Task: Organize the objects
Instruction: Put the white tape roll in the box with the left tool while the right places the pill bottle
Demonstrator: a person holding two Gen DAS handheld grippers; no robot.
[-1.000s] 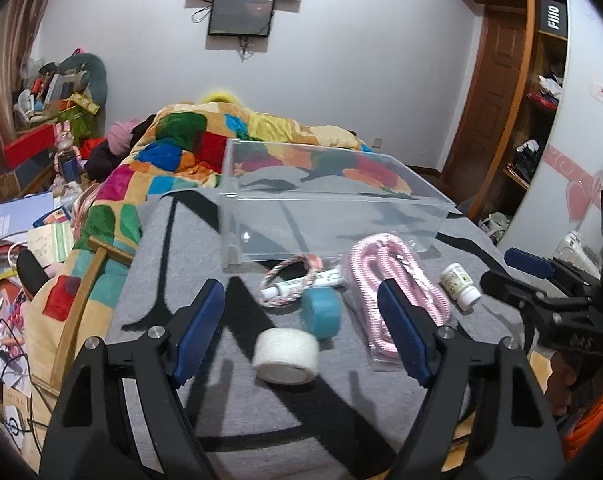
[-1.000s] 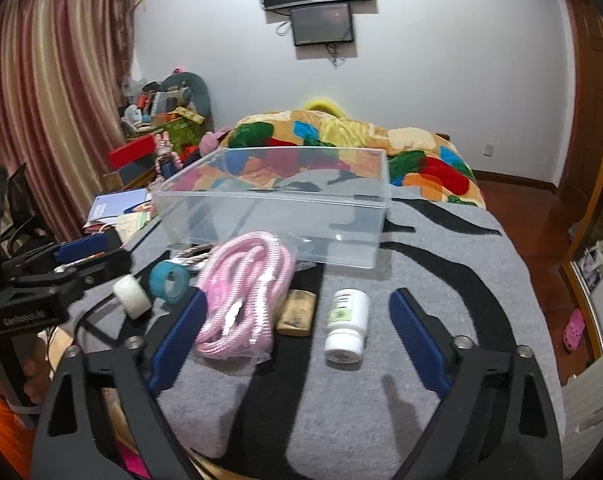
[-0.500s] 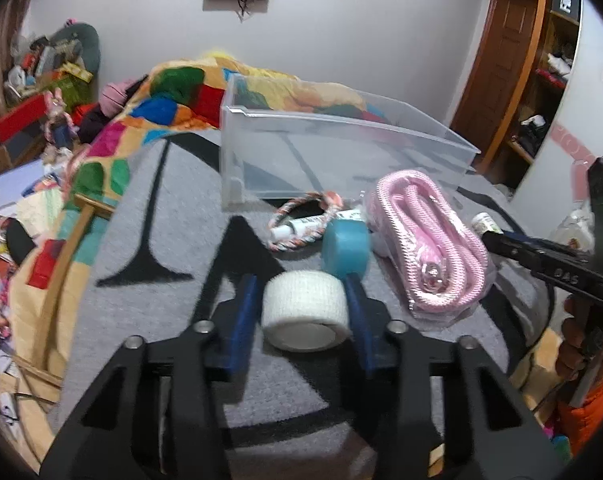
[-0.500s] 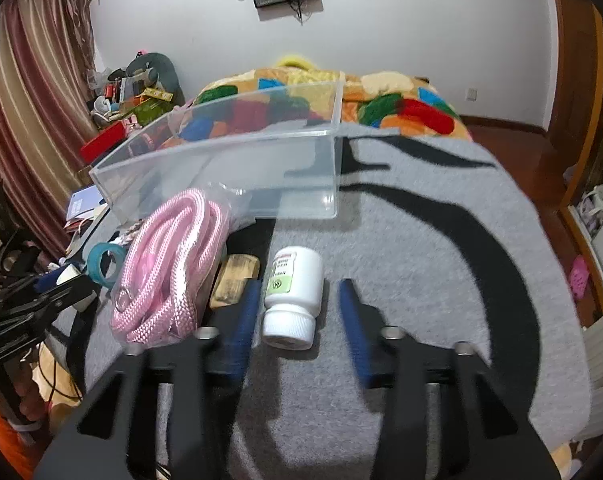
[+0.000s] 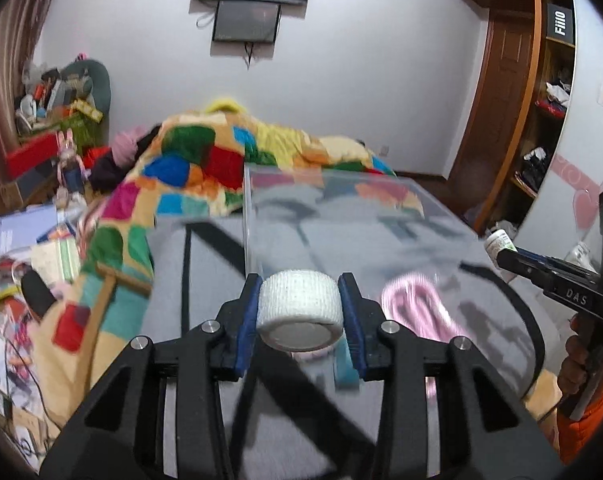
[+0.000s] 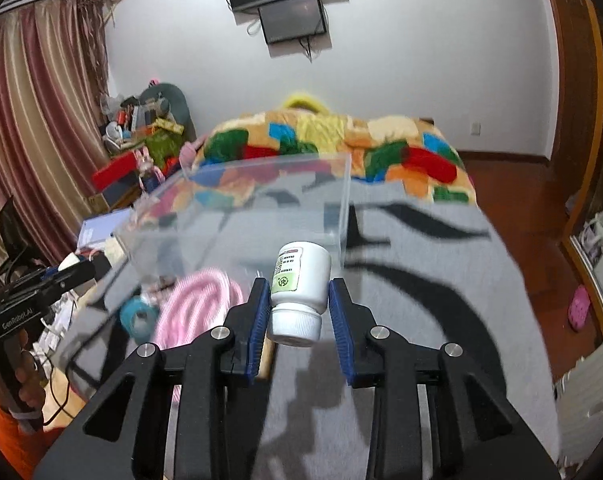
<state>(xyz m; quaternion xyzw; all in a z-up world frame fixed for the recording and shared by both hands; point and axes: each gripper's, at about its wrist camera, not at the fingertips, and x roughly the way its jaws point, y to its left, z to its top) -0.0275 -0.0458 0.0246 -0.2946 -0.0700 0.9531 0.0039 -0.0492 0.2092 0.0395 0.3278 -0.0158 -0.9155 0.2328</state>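
Observation:
My left gripper (image 5: 299,312) is shut on a white roll of tape (image 5: 299,310) and holds it above the grey blanket, just in front of the clear plastic bin (image 5: 341,216). My right gripper (image 6: 299,300) is shut on a white pill bottle (image 6: 299,284) with a green label, lifted near the bin's (image 6: 241,216) right front corner. A bagged pink rope (image 6: 197,304) and a teal tape roll (image 6: 137,316) lie on the blanket below. The pink rope (image 5: 417,312) and teal roll (image 5: 343,364) also show in the left wrist view.
The bin stands on a grey and black blanket (image 6: 441,320) over a bed with a colourful quilt (image 5: 205,168). Clutter lies on the floor at the left (image 5: 29,240). A small tan object (image 6: 266,356) sits under the right gripper. Wooden shelves (image 5: 541,120) stand at the right.
Both grippers have lifted their objects off the blanket and moved up toward the bin. The tape roll and pill bottle left the blanket in the grippers.

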